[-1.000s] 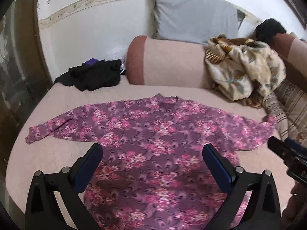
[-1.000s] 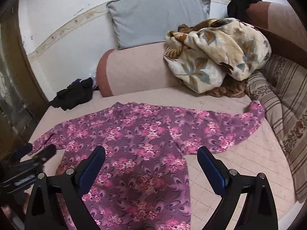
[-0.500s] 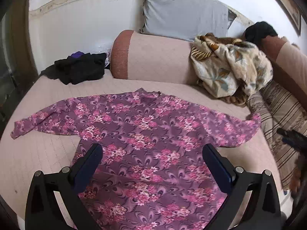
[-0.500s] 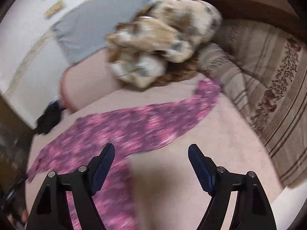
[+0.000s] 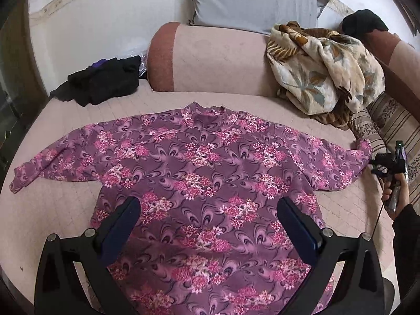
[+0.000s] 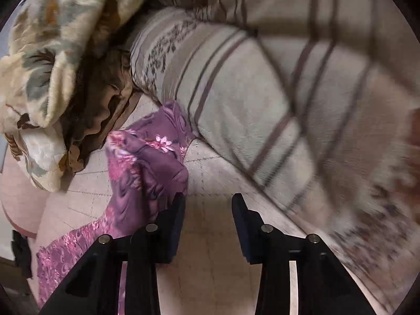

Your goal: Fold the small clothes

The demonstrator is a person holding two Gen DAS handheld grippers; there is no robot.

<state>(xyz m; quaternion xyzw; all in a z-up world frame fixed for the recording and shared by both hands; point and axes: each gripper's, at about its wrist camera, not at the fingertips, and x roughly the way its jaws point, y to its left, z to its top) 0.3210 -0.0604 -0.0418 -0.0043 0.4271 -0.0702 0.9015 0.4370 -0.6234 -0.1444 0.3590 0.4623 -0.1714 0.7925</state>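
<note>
In the left wrist view, a purple top [image 5: 204, 173] with pink flower clusters and swirl shapes lies flat on the pale pink bed cover [image 5: 52, 210], neckline toward twelve o'clock, both sleeves spread out toward nine and three o'clock. The fabric lies mostly smooth, with slight rumpling along the sleeves. The left gripper [image 5: 210, 225] hangs above the lower body of the top, its two blue-padded fingers spread wide with nothing between them but the cloth lying below. At three o'clock a hand [image 5: 393, 191] holds the right gripper [image 5: 378, 166] at the end of the right sleeve. Toward eleven o'clock lies a heap of black clothes [image 5: 105, 81]; at twelve, a pink bolster [image 5: 210, 57] with a grey pillow [image 5: 254, 0] behind it; at two o'clock, a crumpled floral blanket [image 5: 325, 65] just beside a striped cushion [image 5: 388, 120]. No readable writing or label shows.

In the right wrist view, partly blurred, the sleeve end [image 6: 149, 155] of the top lies bunched at ten o'clock from the right gripper [image 6: 207, 210], against the striped cushion [image 6: 249, 99]. The jaws have just been closing and stand part-way apart; the left finger [image 6: 173, 223] sits at the sleeve's edge, while between the pads only bare bed cover shows, so the cloth is not clamped. The floral blanket [image 6: 47, 52] fills the ten to eleven o'clock area. No writing is legible here either.
</note>
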